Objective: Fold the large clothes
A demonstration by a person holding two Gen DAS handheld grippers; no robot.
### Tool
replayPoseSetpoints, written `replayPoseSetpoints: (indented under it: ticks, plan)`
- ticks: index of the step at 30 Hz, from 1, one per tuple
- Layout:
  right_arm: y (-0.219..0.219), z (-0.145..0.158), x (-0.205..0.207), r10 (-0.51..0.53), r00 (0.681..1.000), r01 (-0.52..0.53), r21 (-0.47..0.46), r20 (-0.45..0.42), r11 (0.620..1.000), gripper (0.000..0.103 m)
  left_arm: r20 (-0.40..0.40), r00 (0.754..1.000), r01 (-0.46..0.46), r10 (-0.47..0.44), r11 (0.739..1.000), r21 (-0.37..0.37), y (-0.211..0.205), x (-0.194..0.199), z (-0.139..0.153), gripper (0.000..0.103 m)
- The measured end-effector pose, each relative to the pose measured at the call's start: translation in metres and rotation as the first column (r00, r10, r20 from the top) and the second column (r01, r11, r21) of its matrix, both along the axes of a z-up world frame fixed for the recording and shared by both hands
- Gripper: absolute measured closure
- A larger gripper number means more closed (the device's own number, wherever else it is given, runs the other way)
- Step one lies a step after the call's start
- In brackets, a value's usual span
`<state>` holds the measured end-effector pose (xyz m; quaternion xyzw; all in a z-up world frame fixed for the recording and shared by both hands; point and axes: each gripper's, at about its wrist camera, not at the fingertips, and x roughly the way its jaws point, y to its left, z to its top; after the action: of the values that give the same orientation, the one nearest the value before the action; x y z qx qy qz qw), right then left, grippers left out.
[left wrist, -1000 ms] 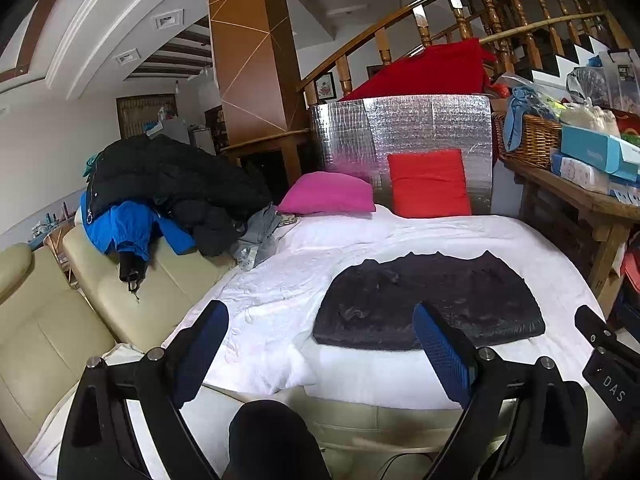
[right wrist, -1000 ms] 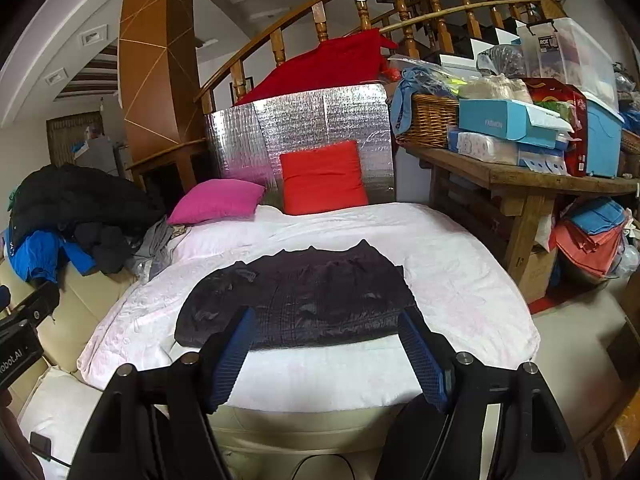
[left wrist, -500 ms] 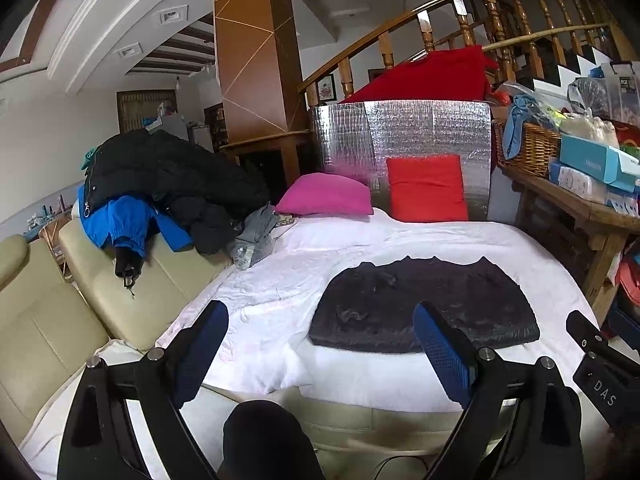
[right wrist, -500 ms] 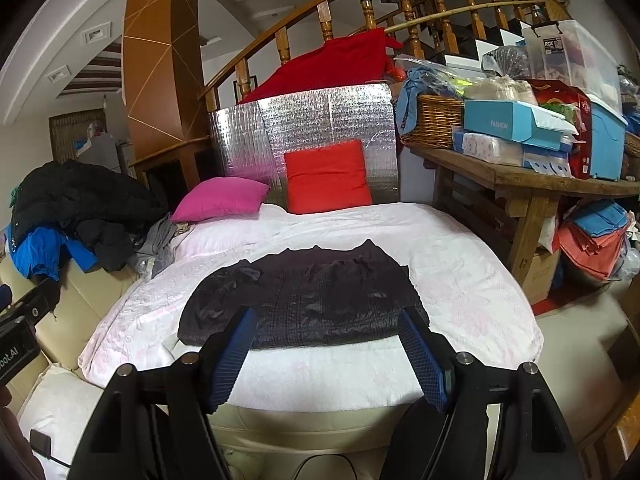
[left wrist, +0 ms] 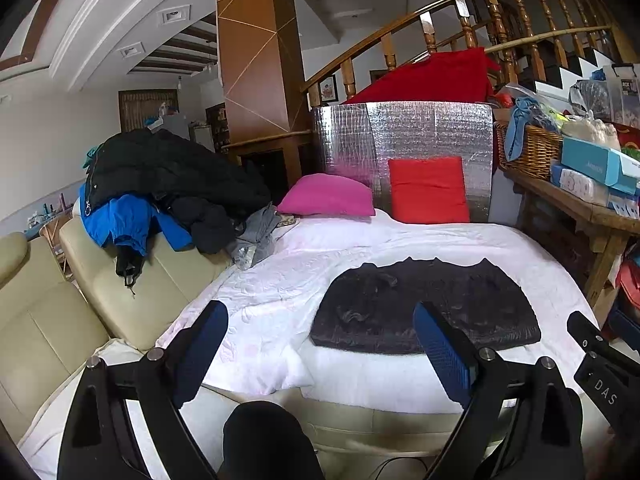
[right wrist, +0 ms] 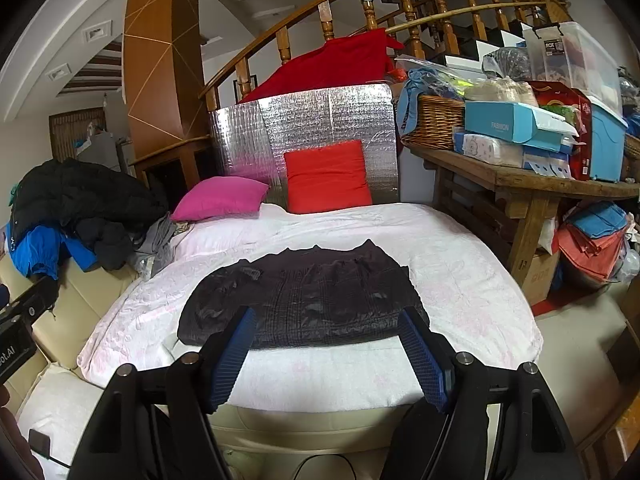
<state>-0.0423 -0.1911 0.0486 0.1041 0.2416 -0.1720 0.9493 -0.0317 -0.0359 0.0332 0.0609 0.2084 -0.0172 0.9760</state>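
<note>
A dark, shiny quilted garment (left wrist: 428,308) (right wrist: 304,296) lies folded into a wide flat shape on the white bed cover (left wrist: 272,292) (right wrist: 460,280). My left gripper (left wrist: 320,332) hangs open near the bed's front edge, short of the garment, with nothing between its blue pads. In the right wrist view my right gripper (right wrist: 328,332) is open too, its fingertips level with the garment's near hem and holding nothing. Part of the right gripper's body shows at the right edge of the left wrist view.
A pile of black and blue jackets (left wrist: 152,188) (right wrist: 72,216) lies on the cream sofa (left wrist: 80,304) at the left. Pink (left wrist: 328,196) and red (left wrist: 428,190) pillows lean on a silver panel at the back. A cluttered wooden table (right wrist: 520,176) stands right.
</note>
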Motion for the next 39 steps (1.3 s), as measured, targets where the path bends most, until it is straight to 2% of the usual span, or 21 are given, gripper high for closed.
replayPoseSetpoints:
  ticks: [39]
  plan:
    - [0.018, -0.005, 0.008, 0.005, 1.000, -0.006, -0.018, -0.025, 1.000, 0.026, -0.025, 1.000, -0.014, 0.013, 1.000, -0.028, 0.013, 0.007, -0.008, 0.009]
